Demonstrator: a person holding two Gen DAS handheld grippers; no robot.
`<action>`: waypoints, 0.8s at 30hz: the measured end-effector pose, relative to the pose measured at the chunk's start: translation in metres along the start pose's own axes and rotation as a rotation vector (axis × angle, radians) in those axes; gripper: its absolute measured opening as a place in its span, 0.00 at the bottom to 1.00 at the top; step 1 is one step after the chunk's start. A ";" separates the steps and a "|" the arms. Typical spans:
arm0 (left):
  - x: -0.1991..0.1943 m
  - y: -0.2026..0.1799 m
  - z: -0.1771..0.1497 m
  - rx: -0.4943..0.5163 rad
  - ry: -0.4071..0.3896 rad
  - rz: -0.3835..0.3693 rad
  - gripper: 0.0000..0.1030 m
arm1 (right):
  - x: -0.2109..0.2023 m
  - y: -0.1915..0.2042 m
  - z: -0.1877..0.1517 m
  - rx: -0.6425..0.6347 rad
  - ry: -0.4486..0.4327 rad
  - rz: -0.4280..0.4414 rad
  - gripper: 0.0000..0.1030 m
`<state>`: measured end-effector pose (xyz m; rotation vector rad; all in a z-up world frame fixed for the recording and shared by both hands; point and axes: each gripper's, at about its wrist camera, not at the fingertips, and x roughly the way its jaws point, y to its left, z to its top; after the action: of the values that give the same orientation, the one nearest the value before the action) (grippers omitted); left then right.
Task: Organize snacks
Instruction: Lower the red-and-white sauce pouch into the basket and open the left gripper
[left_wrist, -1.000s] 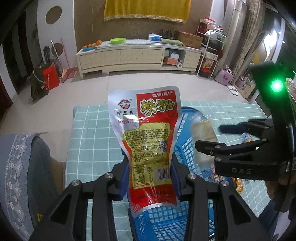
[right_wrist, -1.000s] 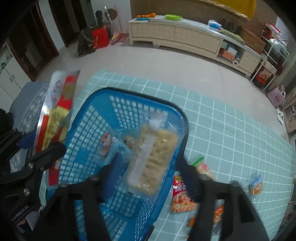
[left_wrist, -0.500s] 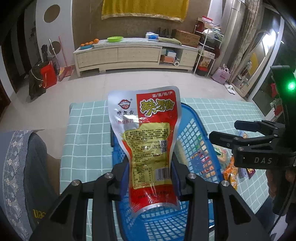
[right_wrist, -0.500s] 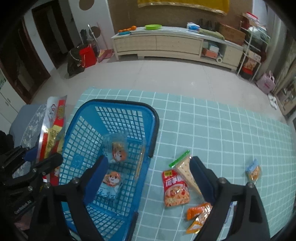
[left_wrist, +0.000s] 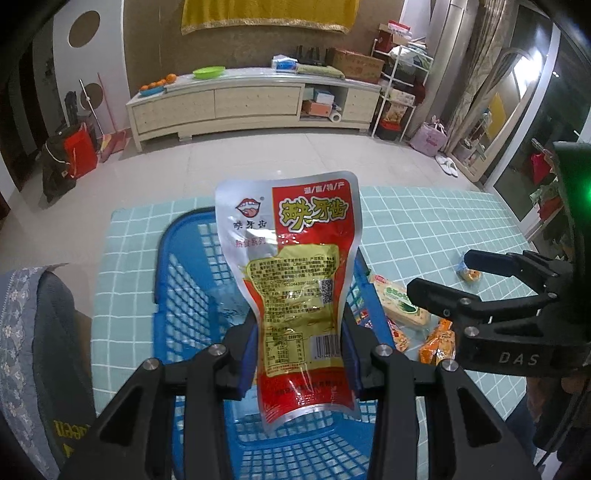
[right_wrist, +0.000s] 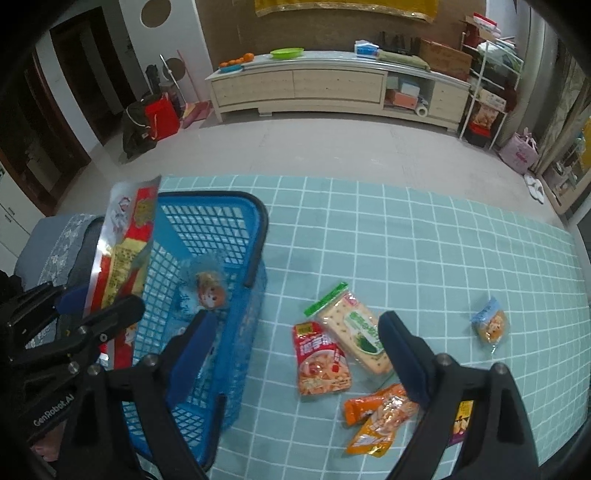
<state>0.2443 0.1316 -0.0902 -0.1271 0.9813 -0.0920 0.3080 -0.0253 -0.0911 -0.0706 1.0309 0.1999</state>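
Observation:
My left gripper is shut on a red and silver snack pouch, held upright over the blue plastic basket. The pouch also shows in the right wrist view at the basket's left side. The basket holds small snack packets. My right gripper is open and empty above loose snacks on the table: a red pouch, a cracker pack, orange packets and a small blue packet. It shows in the left wrist view.
The table has a teal checked cloth. A grey cushioned seat is at the table's left edge. Tiled floor and a long low cabinet lie beyond the table.
My right gripper let a clear cracker pack go into the basket, opened and moved right over the loose snacks. My left gripper, still holding the pouch, shifted over the basket.

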 end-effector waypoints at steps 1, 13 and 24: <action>0.004 -0.002 0.001 -0.001 0.007 0.000 0.35 | 0.002 -0.003 0.000 0.006 0.000 -0.003 0.89; 0.039 -0.007 0.013 -0.023 0.039 -0.020 0.44 | 0.011 -0.029 0.001 0.036 -0.011 0.003 0.89; 0.021 -0.022 0.005 0.061 0.032 -0.006 0.65 | -0.009 -0.044 -0.011 0.066 -0.016 0.024 0.89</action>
<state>0.2596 0.1078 -0.1013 -0.0728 1.0087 -0.1292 0.3033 -0.0713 -0.0909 0.0029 1.0219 0.1880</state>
